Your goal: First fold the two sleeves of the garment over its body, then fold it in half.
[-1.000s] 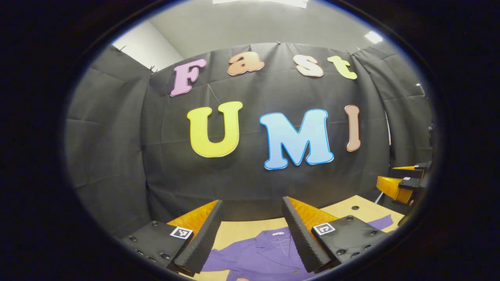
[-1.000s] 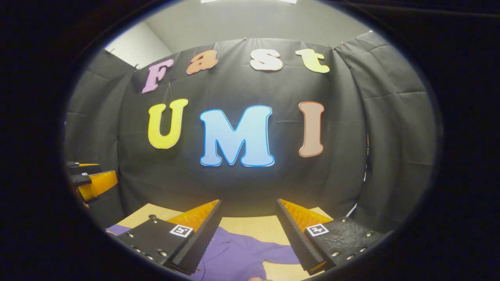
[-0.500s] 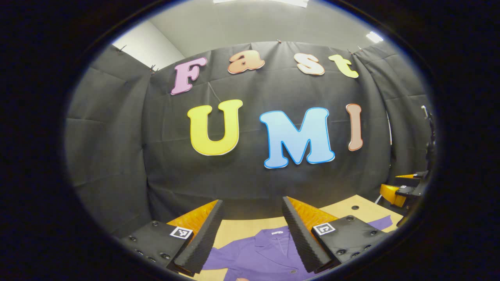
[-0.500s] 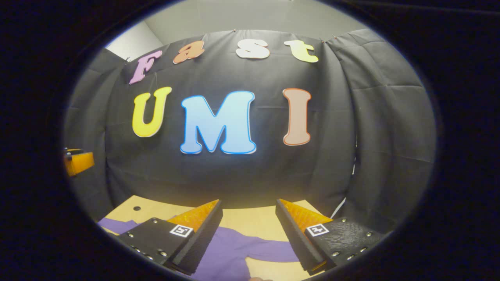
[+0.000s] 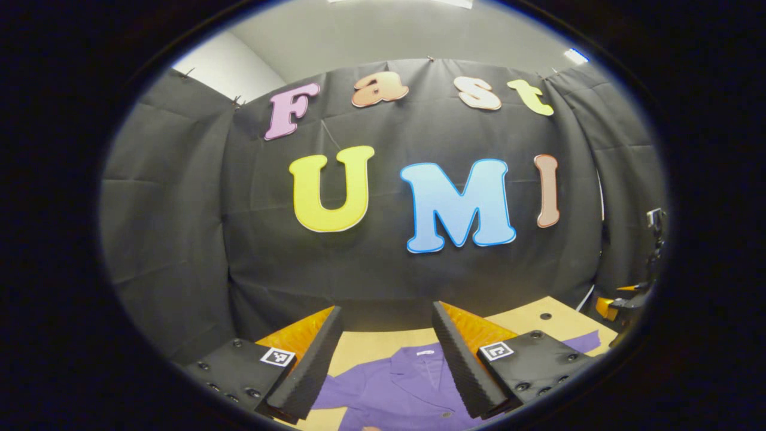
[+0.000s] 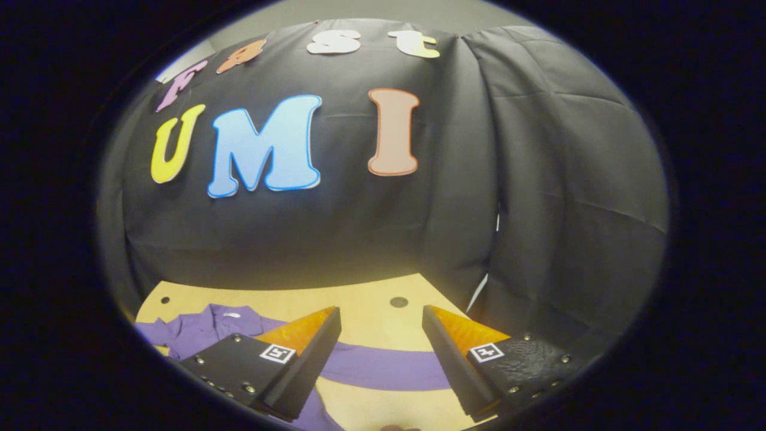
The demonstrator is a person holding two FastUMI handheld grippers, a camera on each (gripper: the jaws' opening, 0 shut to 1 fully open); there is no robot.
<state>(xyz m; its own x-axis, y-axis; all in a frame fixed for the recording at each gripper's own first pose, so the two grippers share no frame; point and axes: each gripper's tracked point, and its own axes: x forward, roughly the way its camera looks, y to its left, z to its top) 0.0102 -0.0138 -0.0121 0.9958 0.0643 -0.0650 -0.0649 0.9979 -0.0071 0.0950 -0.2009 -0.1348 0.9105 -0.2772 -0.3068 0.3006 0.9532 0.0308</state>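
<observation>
Right gripper view has swung toward the shirt's sleeve (image 6: 389,368) since a second ago; it now lies stretched flat on the wooden table (image 6: 359,311) between my right gripper (image 6: 381,353) fingers, which are spread and empty. The left gripper (image 5: 386,353) has barely moved, also spread wide above the purple shirt (image 5: 407,389) collar. I judge the first sleeve fold is about to begin.

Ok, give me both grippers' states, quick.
Left gripper: open, holding nothing, above the shirt.
Right gripper: open, holding nothing, above the sleeve.
</observation>
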